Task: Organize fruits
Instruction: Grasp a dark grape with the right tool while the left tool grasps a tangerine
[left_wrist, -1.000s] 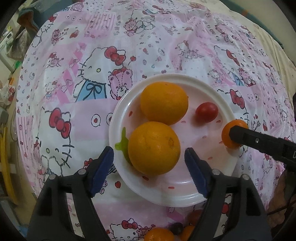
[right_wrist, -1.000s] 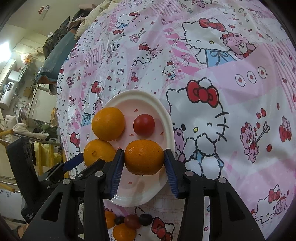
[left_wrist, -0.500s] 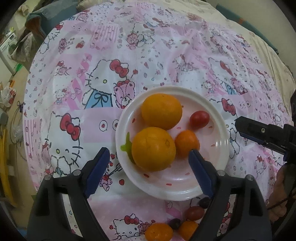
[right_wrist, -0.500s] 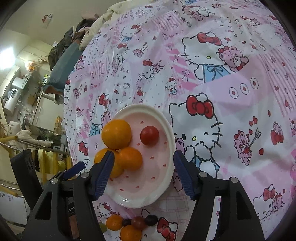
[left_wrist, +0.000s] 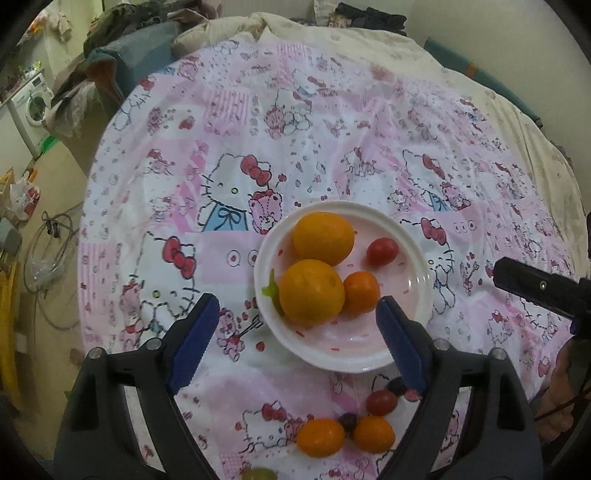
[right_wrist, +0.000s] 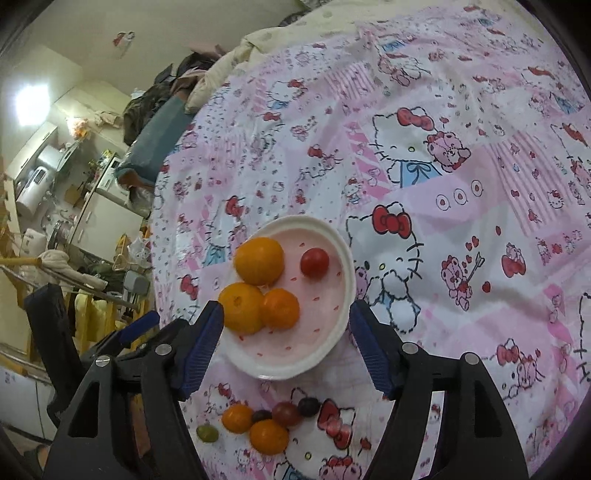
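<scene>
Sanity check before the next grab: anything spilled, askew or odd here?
Nothing spilled or damaged. The white round plate sits flat with two large oranges, one small orange and a red cherry tomato. A loose cluster of small fruits lies off the plate on the pink cartoon tablecloth, unsorted. Both grippers are open, empty.

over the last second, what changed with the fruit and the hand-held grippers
The right hand-held gripper let go of the small orange on the plate, beside the two big oranges, opened and backed off. The left hand-held gripper backed away too, open and empty. The tomato and loose fruit stayed.
</scene>
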